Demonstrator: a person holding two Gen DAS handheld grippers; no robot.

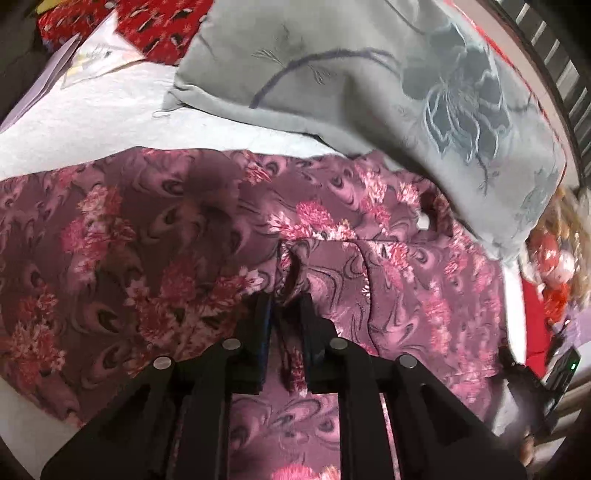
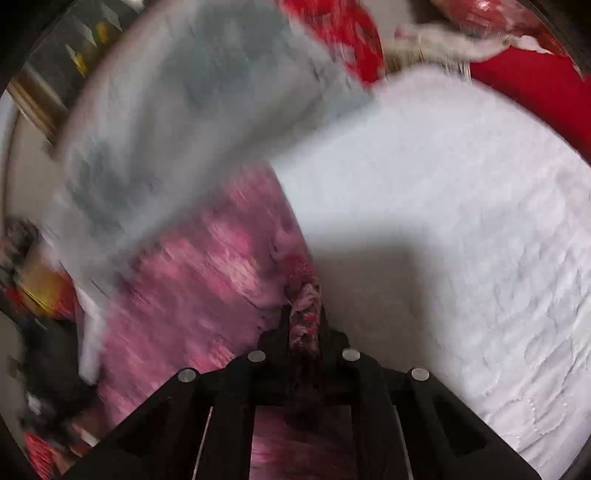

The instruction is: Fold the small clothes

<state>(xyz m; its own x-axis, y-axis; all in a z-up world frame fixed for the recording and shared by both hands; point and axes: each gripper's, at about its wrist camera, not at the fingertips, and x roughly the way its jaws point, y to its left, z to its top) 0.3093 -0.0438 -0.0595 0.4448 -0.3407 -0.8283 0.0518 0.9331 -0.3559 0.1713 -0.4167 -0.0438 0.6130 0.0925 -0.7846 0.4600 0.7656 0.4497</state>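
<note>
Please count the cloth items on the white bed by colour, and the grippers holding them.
Purple floral garment: 1
Grey floral cloth: 1
Red patterned cloth: 1
Hand-held grippers, left hand-held gripper and right hand-held gripper, both pinching the garment: 2
Total: 5

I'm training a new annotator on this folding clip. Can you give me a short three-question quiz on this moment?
1. True or false: the left gripper is shut on the purple floral garment.
2. What does the right gripper pinch?
   A. grey floral pillow
   B. purple floral garment
   C. white quilted sheet
3. Which view is motion-blurred?

Key: 1 true; 2 B; 3 right wrist.
</note>
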